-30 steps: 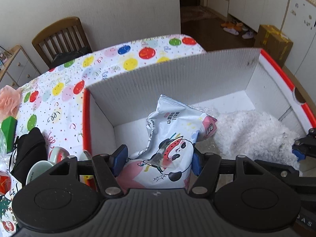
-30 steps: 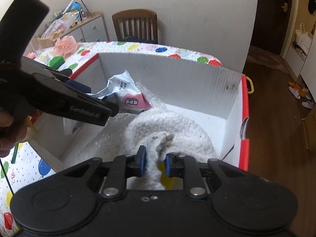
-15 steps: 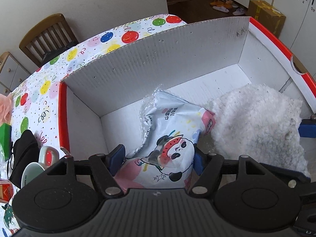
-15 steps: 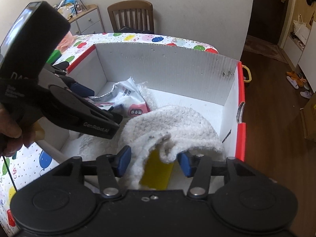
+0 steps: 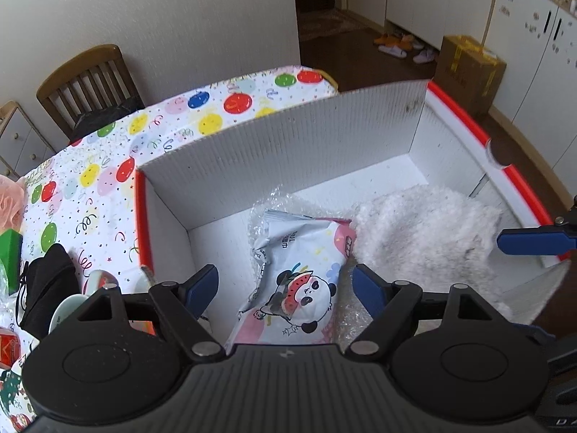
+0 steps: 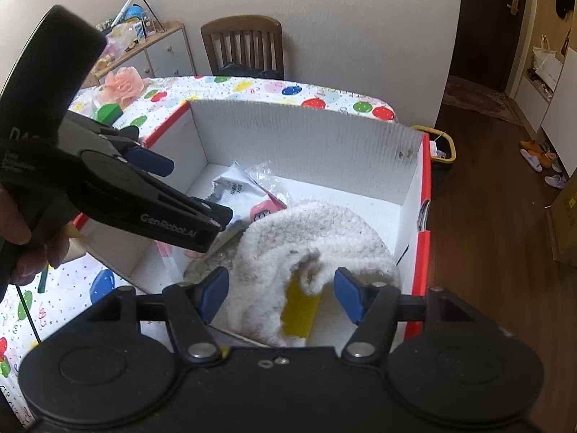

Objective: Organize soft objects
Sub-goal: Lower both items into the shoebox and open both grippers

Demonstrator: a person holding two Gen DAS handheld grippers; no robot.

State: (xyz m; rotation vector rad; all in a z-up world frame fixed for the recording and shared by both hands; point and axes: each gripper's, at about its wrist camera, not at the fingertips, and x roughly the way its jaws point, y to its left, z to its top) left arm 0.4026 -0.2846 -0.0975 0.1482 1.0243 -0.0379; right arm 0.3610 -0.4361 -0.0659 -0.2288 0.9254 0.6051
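Observation:
A white box with red rims (image 5: 281,144) (image 6: 306,137) stands on the party-print tablecloth. Inside lie a panda-print soft pack (image 5: 299,274) (image 6: 238,189) on bubble wrap (image 5: 274,202), and a white fluffy cloth (image 5: 422,231) (image 6: 310,238) over something yellow (image 6: 301,310). My left gripper (image 5: 285,290) is open above the pack, not touching it; it also shows in the right wrist view (image 6: 151,160). My right gripper (image 6: 281,294) is open above the fluffy cloth; one blue pad shows in the left wrist view (image 5: 533,240).
On the tablecloth left of the box lie a black pouch (image 5: 43,285), a green block (image 5: 9,256) (image 6: 108,112), small bowls (image 5: 68,310) and a pink puff (image 6: 124,81). A wooden chair (image 5: 86,79) (image 6: 241,41) stands behind the table. A cardboard carton (image 5: 468,72) sits on the floor.
My left gripper opened, let go of the panda pack and lifted; the pack now lies in the box. My right gripper let go of the fluffy cloth, opened wider and rose.

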